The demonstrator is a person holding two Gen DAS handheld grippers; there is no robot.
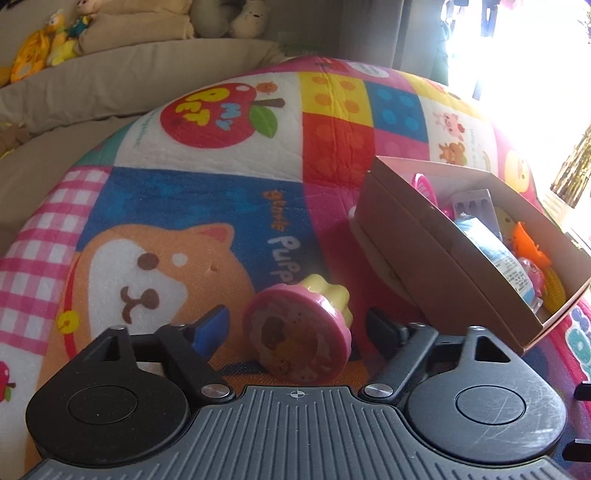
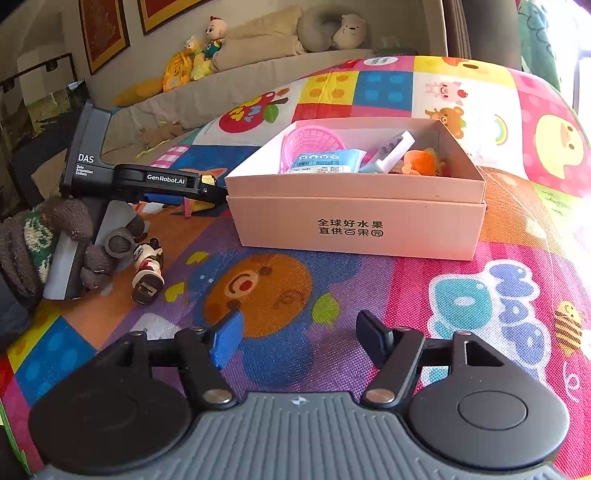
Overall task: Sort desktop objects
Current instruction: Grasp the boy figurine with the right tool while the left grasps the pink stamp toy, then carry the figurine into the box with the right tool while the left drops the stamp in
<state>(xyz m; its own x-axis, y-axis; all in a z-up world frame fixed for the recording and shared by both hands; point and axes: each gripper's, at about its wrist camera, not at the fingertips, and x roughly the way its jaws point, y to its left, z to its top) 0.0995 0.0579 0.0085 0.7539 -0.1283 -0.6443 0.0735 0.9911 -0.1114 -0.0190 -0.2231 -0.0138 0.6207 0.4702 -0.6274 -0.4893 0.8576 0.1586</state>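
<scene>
Left gripper straddles the toppled pink cupcake toy on the play mat beside the cardboard box, pads not yet pressing; right gripper hangs empty—next, squeeze and lift boxward.

Wrist views – low, forward, sharing box

plush toys on sofa, framed pics on wall

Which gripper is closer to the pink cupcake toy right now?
Left. The left gripper has the pink cupcake toy lying on its side between its open jaws. The right gripper hovers over bare mat in front of the box.
</scene>
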